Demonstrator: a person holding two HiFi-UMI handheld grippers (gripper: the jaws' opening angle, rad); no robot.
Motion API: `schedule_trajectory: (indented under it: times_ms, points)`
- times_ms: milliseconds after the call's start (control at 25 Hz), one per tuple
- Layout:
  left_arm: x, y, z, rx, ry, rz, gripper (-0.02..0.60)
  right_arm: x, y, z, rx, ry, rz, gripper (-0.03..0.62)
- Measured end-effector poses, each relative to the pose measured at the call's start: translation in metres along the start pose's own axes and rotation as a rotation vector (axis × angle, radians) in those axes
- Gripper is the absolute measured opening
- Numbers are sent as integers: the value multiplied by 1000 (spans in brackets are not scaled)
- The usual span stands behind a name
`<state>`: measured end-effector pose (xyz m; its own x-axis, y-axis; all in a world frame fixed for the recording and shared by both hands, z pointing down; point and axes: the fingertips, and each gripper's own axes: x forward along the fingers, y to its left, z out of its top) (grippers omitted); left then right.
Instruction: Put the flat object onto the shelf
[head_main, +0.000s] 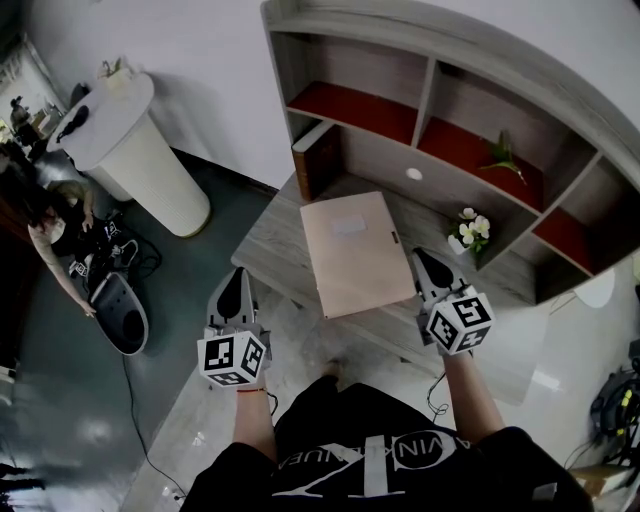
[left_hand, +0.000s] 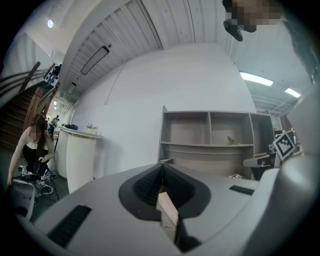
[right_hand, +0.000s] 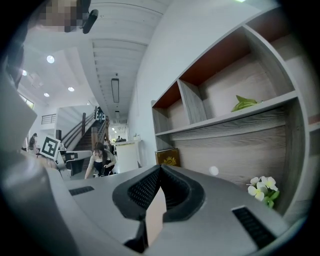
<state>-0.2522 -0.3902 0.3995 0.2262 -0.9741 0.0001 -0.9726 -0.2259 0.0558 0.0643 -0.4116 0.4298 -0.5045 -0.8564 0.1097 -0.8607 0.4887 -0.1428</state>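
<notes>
Right claw (head_main: 419, 256) between flat object (head_main: 355, 250), flowers (head_main: 472, 228)

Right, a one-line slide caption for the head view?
Left tool and right tool, both shut, either side of a flat folder on the desk below the shelf.

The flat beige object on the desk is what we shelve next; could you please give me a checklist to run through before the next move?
1. Flat beige object lies free on the desk, neither gripper touching it: ok.
2. Left gripper open for a grasp: not ok, jaws shut and empty.
3. Right gripper open: not ok, shut and empty, beside the object's right edge.
4. Left shelf compartment bare: ok.
5. White flowers and brown book clear of the object: ok.
6. Object fits that compartment: cannot tell.
</notes>
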Motion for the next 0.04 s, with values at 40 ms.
schedule_trajectory:
  times_ms: [40]
  points:
    - [1, 0, -1, -1, 1, 0, 6, 1, -1, -1, 1, 2, 1, 9]
